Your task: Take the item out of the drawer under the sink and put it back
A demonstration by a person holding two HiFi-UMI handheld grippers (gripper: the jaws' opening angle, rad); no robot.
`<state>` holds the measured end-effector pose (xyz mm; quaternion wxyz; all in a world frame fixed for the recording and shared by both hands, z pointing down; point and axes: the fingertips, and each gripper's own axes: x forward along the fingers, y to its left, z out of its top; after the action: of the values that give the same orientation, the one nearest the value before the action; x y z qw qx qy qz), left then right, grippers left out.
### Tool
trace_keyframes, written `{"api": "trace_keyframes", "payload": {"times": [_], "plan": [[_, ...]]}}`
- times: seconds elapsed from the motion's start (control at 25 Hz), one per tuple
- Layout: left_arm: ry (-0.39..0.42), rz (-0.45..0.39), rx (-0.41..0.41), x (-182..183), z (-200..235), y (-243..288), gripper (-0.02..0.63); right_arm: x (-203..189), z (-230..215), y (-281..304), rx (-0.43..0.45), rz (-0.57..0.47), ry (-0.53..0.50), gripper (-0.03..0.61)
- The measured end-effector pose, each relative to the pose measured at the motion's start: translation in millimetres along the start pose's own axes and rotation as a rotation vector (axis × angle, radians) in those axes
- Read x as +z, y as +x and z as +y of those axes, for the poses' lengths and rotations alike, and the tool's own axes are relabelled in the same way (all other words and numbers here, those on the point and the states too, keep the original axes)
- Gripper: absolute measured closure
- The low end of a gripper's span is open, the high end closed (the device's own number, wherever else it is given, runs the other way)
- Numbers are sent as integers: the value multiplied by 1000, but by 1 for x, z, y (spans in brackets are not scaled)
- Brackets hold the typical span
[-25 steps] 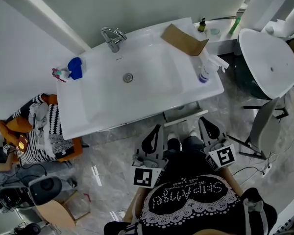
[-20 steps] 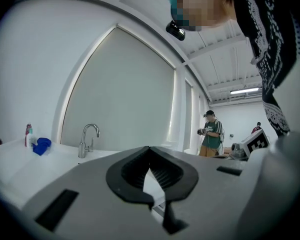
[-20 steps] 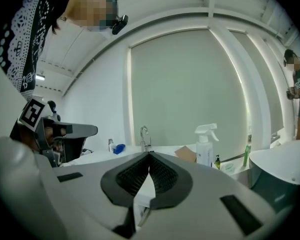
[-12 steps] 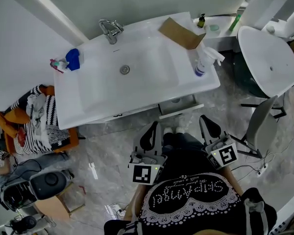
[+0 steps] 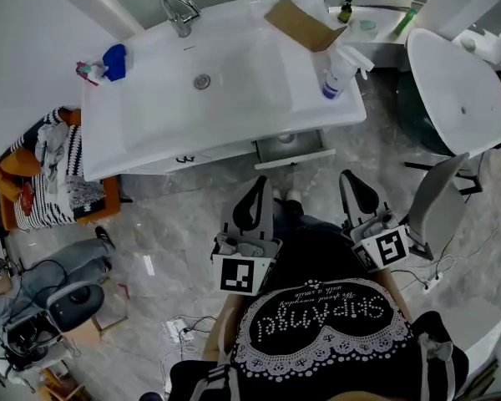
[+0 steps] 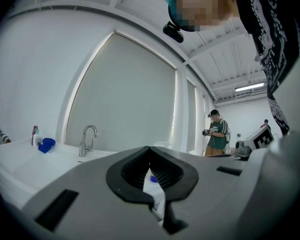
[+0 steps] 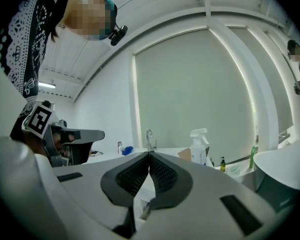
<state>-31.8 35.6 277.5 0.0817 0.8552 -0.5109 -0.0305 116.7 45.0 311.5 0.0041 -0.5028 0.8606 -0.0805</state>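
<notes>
The left gripper (image 6: 150, 148) has its 2 jaws closed tip to tip on nothing. Ahead of both pairs of fingertips and well apart from them, the drawer (image 5: 296, 157) under the sink (image 5: 138, 119) stands partly open. It has a white front and a grey inside, with something small and round within, too small to identify. The right gripper (image 7: 149, 154) is likewise closed and empty.
</notes>
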Motion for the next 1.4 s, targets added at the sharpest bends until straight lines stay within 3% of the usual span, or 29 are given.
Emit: {"api": "trace_keyframes", "payload": {"times": [0.32, 0.92, 1.4], "plan": [[10, -8, 10, -2, -17, 0, 611, -2, -7, -9, 41, -4, -21, 560], [88, -2, 36, -5, -2, 7, 611, 7, -21, -4, 30, -49, -3, 560], [94, -15, 31, -3, -7, 9, 611, -3, -30, -11, 6, -13, -28, 560]]}}
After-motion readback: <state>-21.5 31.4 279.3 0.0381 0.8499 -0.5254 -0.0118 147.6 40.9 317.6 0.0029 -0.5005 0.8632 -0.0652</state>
